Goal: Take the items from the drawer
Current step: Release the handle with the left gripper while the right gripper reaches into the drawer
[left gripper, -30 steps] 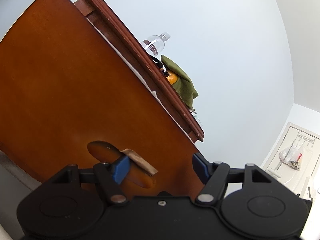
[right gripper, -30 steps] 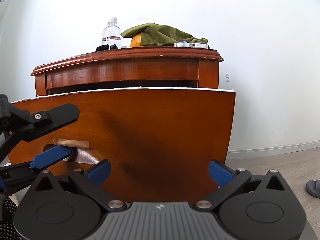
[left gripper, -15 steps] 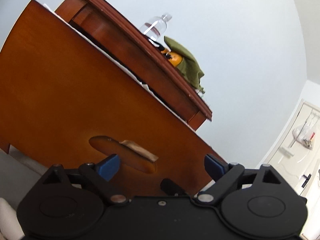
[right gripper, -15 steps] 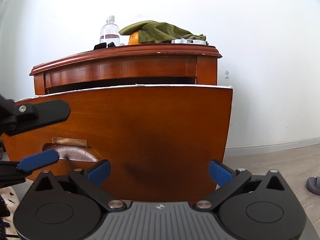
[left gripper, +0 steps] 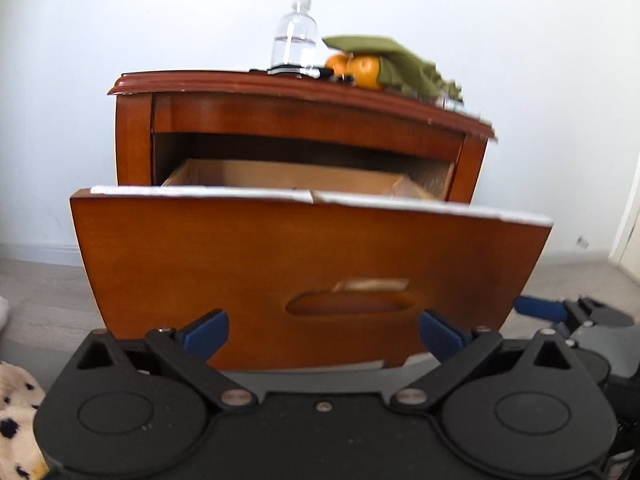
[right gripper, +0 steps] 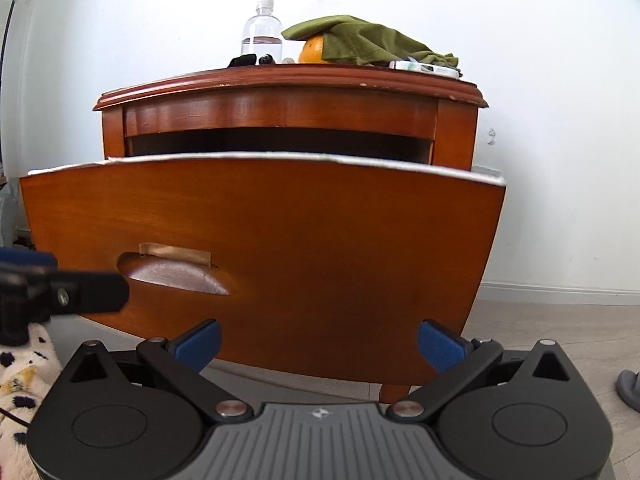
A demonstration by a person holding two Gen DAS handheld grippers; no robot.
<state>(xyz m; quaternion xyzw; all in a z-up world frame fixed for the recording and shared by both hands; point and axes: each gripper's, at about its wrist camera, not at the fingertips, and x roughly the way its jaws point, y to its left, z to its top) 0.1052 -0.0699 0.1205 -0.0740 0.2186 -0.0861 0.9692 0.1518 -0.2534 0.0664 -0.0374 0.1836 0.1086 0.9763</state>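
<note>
The left hand-held gripper (left gripper: pixel 324 330) is opening, nothing between its jaws; the right hand-held gripper (right gripper: pixel 318 342) gapes empty. Just ahead of both, the drawer (left gripper: pixel 280 248) stands pulled out, its white-edged rim unobstructed above.

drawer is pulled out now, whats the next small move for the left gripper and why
Probably lift the left gripper above the white top edge of the brown wooden drawer front and tip it down to look inside. Its jaws are opening with nothing between them, the recessed handle is free, and neither view shows the drawer's contents.
</note>
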